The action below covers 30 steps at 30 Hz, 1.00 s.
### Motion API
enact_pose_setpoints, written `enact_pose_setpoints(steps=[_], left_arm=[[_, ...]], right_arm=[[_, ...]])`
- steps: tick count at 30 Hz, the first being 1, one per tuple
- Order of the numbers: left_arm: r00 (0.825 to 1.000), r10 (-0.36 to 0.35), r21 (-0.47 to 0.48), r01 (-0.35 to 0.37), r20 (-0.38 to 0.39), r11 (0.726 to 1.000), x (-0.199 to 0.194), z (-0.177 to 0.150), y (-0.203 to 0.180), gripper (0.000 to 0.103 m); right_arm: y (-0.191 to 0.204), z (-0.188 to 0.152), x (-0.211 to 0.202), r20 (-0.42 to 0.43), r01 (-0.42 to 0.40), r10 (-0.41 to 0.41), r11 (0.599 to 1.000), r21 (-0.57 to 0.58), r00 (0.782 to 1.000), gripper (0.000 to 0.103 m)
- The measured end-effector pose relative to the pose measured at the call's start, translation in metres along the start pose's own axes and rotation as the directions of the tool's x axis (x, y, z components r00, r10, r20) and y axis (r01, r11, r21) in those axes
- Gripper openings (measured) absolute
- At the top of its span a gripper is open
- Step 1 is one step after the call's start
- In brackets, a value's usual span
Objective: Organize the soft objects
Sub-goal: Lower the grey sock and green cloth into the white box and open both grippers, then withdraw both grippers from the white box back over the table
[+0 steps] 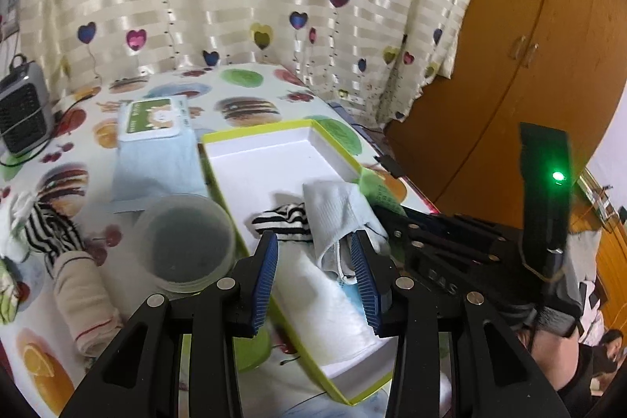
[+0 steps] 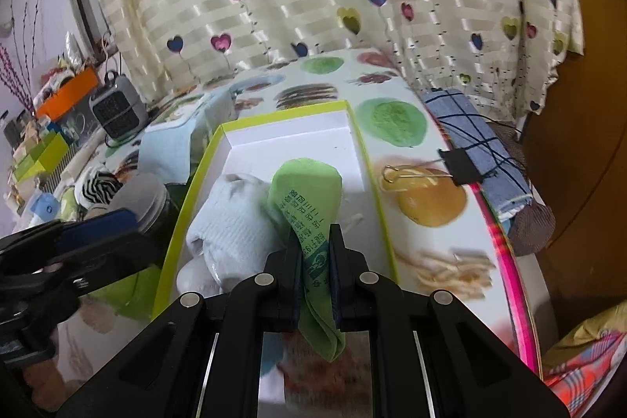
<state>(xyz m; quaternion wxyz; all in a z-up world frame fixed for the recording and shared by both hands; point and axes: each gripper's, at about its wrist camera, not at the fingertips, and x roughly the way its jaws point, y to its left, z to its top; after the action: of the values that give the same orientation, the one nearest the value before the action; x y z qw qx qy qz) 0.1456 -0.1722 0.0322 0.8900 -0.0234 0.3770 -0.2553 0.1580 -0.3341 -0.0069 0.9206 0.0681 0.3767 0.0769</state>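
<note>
Packing was underway: right claw (image 2: 315, 253) clenched a green sock (image 2: 309, 183) over the box (image 2: 364, 143); left claw (image 1: 315, 261) gaped. Release seemed next.

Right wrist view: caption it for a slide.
Right gripper shut on a green sock above the lime-rimmed white box, beside a pale blue sock.
</note>
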Motion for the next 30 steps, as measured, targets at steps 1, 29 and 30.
enact_pose_setpoints(steps=[1, 29, 30], left_arm=[[1.0, -0.003, -0.004, 0.003, 0.003, 1.0, -0.001, 0.0, 0.002, 0.038], [0.988, 0.144, -0.013, -0.144, 0.052, 0.99, -0.066, -0.037, 0.007, 0.038], [0.987, 0.149, -0.016, -0.148, 0.055, 0.989, -0.07, -0.038, 0.008, 0.038]], right_arm=[[0.001, 0.001, 0.002, -0.002, -0.002, 0.002, 1.0, -0.007, 1.0, 0.017], [0.041, -0.031, -0.08, 0.067, -0.008, 0.011, 0.999, -0.047, 0.998, 0.039], [0.044, -0.032, -0.082, 0.069, -0.011, 0.015, 0.999, -0.052, 0.998, 0.039]])
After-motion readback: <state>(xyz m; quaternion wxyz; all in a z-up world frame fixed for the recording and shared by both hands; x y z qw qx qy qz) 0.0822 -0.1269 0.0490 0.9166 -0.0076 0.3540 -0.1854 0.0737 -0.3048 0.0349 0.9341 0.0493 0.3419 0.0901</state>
